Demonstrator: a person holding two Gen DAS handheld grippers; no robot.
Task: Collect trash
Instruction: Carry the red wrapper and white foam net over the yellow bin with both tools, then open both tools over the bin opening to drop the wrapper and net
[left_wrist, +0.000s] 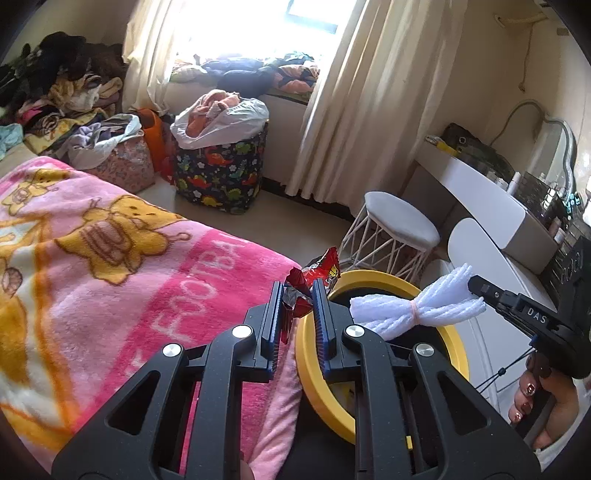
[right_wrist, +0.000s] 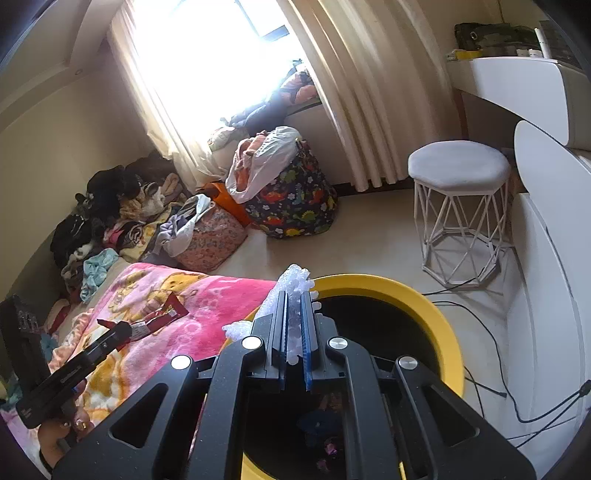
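Observation:
My left gripper (left_wrist: 298, 291) is shut on a red snack wrapper (left_wrist: 320, 275) and holds it at the bed's edge, just left of the yellow-rimmed bin (left_wrist: 308, 373). My right gripper (right_wrist: 294, 300) is shut on a white foam bundle (right_wrist: 295, 282) tied in the middle, held over the bin's yellow rim (right_wrist: 424, 306). In the left wrist view the foam bundle (left_wrist: 417, 308) hangs above the bin opening, gripped by the right gripper (left_wrist: 476, 288). In the right wrist view the left gripper (right_wrist: 110, 328) holds the red wrapper (right_wrist: 162, 314) over the pink blanket.
A bed with a pink bear blanket (left_wrist: 110, 258) lies left of the bin. A white wire stool (right_wrist: 458, 206) and a white dressing table (left_wrist: 480, 192) stand to the right. A dinosaur-print bag (left_wrist: 221, 170) and clothes piles (left_wrist: 66, 96) sit by the window. Cables (right_wrist: 491, 354) cross the floor.

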